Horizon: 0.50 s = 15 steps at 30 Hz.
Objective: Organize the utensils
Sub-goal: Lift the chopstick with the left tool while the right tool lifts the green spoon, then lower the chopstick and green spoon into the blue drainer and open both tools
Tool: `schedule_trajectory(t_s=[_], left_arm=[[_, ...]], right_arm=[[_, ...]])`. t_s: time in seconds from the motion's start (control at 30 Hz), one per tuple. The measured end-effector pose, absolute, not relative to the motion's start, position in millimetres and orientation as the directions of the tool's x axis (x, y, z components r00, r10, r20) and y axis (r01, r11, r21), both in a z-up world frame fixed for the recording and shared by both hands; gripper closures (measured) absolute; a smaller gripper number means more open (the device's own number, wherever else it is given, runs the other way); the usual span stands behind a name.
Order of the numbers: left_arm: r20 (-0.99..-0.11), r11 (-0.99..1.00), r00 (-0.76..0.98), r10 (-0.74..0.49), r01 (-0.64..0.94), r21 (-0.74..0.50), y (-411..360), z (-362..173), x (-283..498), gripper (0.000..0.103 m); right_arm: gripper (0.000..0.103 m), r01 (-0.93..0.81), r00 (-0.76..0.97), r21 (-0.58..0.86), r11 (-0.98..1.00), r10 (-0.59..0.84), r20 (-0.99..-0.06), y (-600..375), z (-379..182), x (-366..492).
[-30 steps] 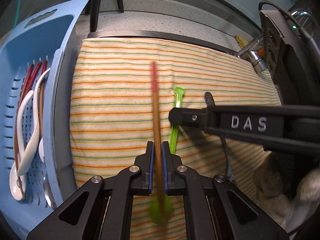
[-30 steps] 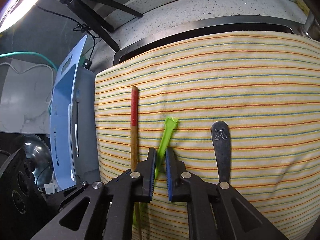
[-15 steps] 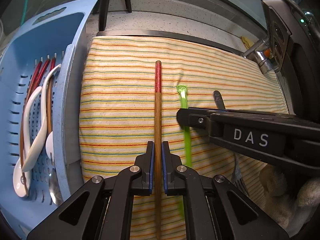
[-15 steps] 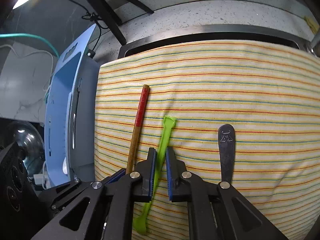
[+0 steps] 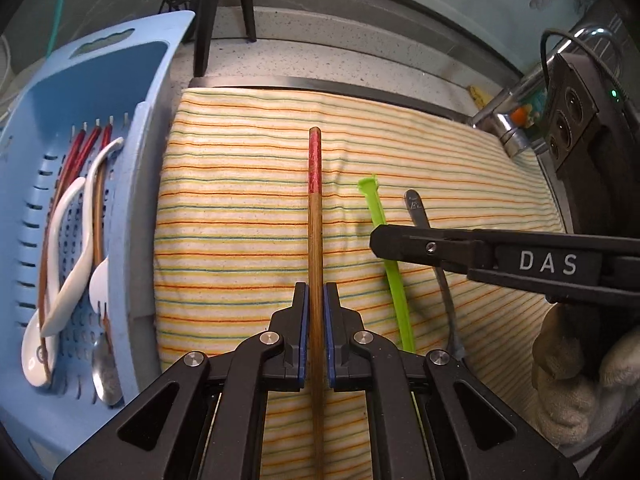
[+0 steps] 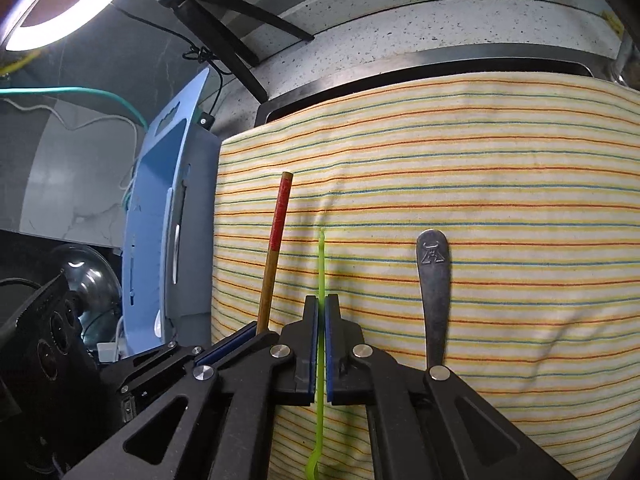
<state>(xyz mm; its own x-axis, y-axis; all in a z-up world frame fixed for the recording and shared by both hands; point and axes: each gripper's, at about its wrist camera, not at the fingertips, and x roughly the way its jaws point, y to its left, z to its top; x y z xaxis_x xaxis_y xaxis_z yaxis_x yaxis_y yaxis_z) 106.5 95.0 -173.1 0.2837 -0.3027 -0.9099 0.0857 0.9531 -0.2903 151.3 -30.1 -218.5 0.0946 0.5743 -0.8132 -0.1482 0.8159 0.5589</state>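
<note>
My left gripper (image 5: 315,294) is shut on a wooden chopstick with a red end (image 5: 315,216), held lengthwise over the striped cloth (image 5: 240,208). My right gripper (image 6: 321,306) is shut on a thin green plastic utensil (image 6: 320,264), turned on edge. In the left wrist view the green utensil (image 5: 394,272) passes under the right gripper's black finger (image 5: 440,246). A metal utensil handle (image 6: 433,280) lies on the cloth to the right. The chopstick (image 6: 274,248) shows left of the green utensil.
A blue perforated basket (image 5: 160,92) stands left of the cloth, holding white spoons (image 5: 68,264), red-tipped chopsticks and a metal spoon. A faucet (image 5: 508,132) is at the far right. Speckled counter (image 5: 320,64) runs behind the cloth.
The left gripper has lifted and steadied the chopstick. The right gripper has closed on the green utensil and turned it on edge, raising it off the cloth.
</note>
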Motion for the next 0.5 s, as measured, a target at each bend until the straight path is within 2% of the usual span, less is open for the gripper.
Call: schedule_trajectory(t_s=[0.2,0.5], left_arm=[[-0.883,0.941,0.330,-0.334,0.067,-0.331,120.1,-151.0,93.9,0.097],[-0.857,0.950,0.426,-0.292,0.022,-0.312,182.5,-106.9,79.5,0.097]], right_arm=[[0.100,-0.139,0.116,0.613,0.777,0.628,-0.770,-35.3,-197.8,151.5],[0.100,-0.230,0.132,0.655,0.720,0.689,-0.712,-1.9,-151.5,154.6]])
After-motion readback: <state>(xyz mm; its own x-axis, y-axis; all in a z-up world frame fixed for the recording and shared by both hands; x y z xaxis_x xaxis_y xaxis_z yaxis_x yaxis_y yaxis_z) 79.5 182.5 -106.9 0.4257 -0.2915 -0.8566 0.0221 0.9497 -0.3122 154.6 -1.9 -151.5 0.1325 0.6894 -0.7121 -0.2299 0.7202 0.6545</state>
